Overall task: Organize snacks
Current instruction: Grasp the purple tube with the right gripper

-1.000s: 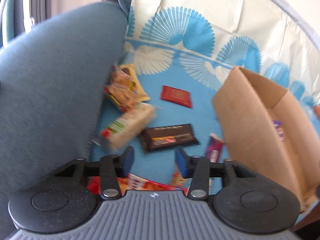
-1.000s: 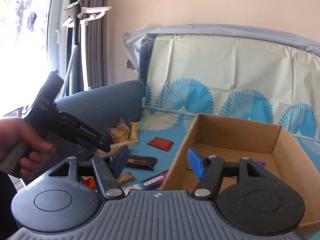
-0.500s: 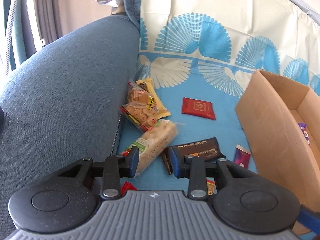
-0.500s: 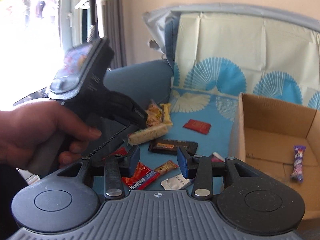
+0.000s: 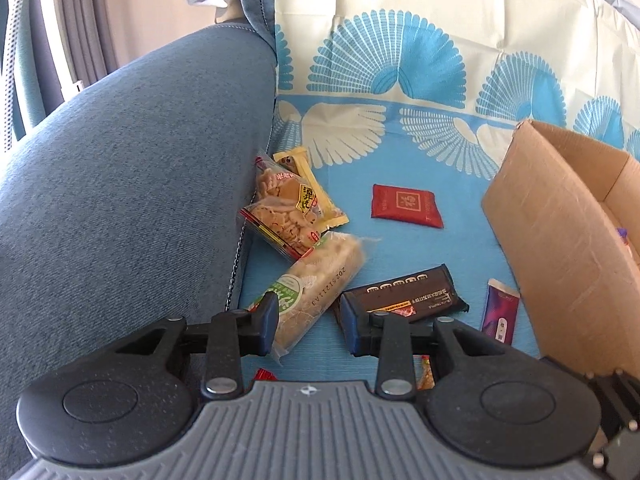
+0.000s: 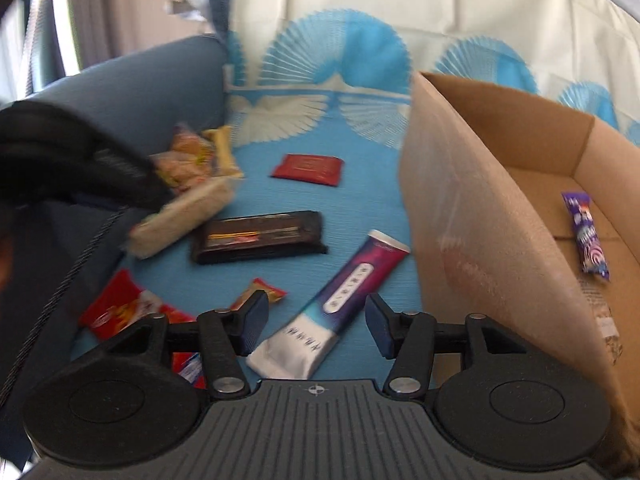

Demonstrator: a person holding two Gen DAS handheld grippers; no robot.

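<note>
Snacks lie on a blue sofa cover. My left gripper (image 5: pixel 308 324) is open, its jaws around the near end of a beige rice-cake pack (image 5: pixel 320 284), beside a black chocolate bar (image 5: pixel 404 300). My right gripper (image 6: pixel 316 320) is open just above a purple and white tube pack (image 6: pixel 340 300). A cardboard box (image 6: pixel 460 220) stands at the right with a purple candy (image 6: pixel 586 236) inside. A red sachet (image 5: pixel 406 206) and a clear biscuit bag (image 5: pixel 284 212) lie further back.
The blue sofa armrest (image 5: pixel 120 200) rises at the left. Red and orange wrappers (image 6: pixel 116 308) lie near the front edge. The left gripper's body (image 6: pixel 72 164) shows at the left of the right wrist view. The sofa back carries a fan-pattern sheet (image 5: pixel 400 60).
My left gripper has moved forward and down onto the rice-cake pack. My right gripper has dropped from above the box to low over the purple tube pack, jaws a little wider.
</note>
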